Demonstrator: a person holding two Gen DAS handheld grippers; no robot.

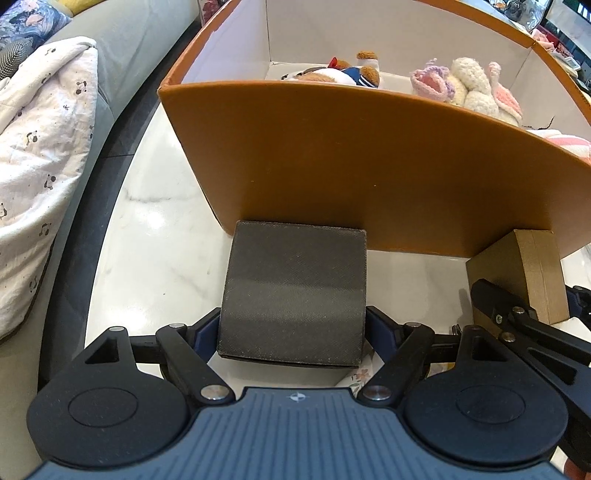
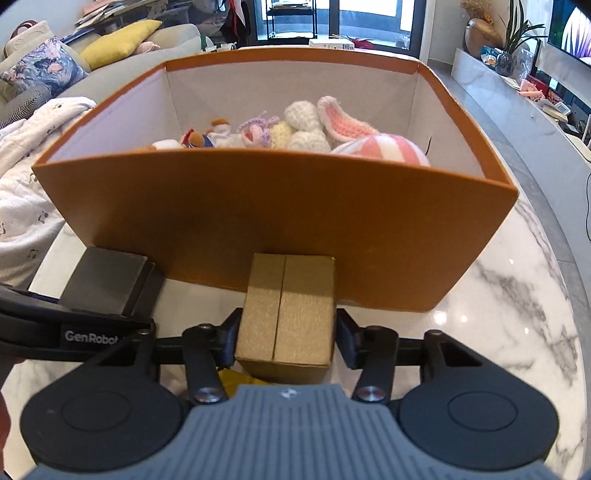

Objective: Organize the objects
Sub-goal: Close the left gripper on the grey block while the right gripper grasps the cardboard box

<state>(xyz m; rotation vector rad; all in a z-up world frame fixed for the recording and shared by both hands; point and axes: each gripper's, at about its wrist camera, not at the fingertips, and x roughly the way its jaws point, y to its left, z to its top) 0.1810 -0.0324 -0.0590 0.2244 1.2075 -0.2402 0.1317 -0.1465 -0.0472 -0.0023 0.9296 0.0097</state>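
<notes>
My left gripper is shut on a dark grey textured box, held just in front of the near wall of a large orange box. My right gripper is shut on a gold box, also close to the orange box's near wall. The gold box shows at the right of the left wrist view, and the grey box at the left of the right wrist view. Inside the orange box lie plush toys and crocheted items.
A white marble table carries the orange box. A sofa with a patterned white blanket and cushions stands to the left. A TV shelf with plants runs along the right.
</notes>
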